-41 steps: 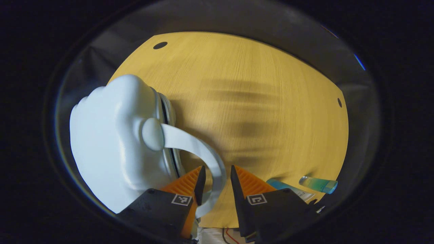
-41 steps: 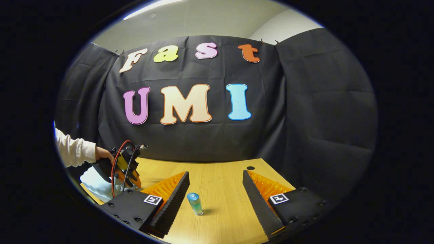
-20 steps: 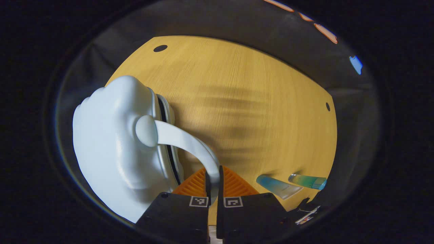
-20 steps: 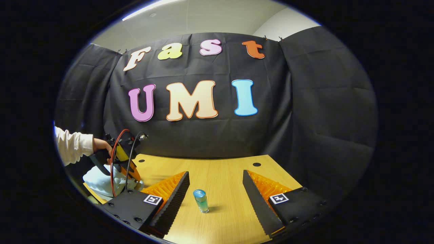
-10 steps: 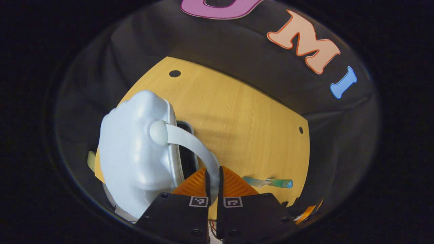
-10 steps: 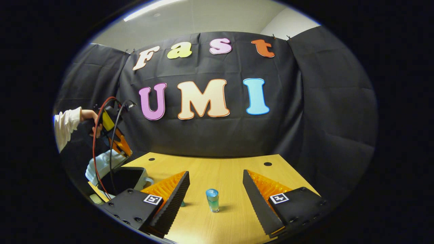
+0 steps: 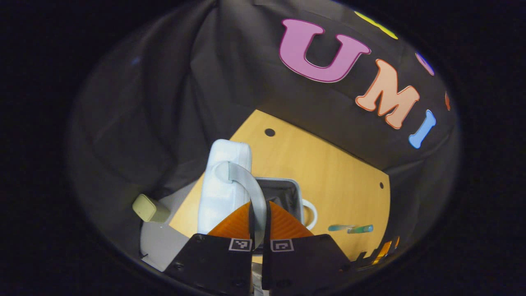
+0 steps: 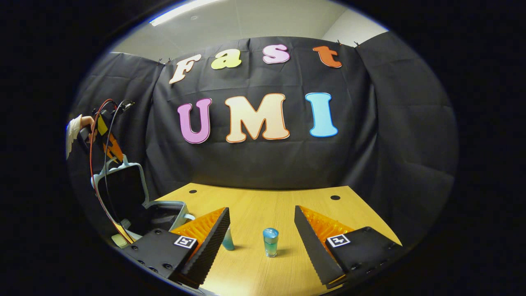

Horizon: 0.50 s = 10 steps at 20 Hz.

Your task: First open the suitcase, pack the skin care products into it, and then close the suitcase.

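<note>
The left hand-held gripper (image 7: 258, 230) is clamped on the strap handle (image 7: 250, 187) of the white suitcase lid (image 7: 222, 185), which stands upright over the open suitcase (image 8: 164, 213) at the desk's (image 8: 254, 205) left end. The right hand-held gripper (image 8: 261, 232) is spread wide, holding nothing, with a small blue-green bottle (image 8: 270, 241) standing between its fingers and a tube (image 8: 227, 241) beside the left finger.
</note>
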Tool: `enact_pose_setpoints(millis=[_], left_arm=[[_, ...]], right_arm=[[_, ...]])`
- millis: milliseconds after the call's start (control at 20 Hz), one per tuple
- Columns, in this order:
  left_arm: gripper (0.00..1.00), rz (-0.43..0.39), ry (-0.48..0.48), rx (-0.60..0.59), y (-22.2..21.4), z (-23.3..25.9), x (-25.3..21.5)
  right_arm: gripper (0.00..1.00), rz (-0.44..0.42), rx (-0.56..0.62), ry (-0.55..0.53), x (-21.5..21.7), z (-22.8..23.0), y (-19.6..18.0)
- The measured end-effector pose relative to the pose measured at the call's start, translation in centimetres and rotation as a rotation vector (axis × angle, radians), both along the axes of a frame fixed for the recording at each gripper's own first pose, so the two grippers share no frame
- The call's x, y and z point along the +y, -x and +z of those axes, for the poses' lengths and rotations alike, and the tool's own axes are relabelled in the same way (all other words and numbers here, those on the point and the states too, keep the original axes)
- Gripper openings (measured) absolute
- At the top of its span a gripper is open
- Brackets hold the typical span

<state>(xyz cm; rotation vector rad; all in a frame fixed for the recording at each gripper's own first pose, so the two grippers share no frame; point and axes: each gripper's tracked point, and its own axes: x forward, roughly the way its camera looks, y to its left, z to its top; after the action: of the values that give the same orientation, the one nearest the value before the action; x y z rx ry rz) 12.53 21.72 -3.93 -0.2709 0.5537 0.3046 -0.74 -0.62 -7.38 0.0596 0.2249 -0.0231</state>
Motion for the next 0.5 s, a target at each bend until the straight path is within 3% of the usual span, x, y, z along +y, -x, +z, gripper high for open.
enact_pose_setpoints(millis=[250,500], left_arm=[[0.02,0.103,-0.051,-0.014,4.3,-2.0,6.6],[0.02,0.175,-0.160,0.038,5.5,-5.3,10.8]], right_arm=[[0.99,0.025,0.006,0.005,1.7,-0.4,-0.1],[0.99,0.032,0.005,0.008,3.6,-0.3,0.2]])
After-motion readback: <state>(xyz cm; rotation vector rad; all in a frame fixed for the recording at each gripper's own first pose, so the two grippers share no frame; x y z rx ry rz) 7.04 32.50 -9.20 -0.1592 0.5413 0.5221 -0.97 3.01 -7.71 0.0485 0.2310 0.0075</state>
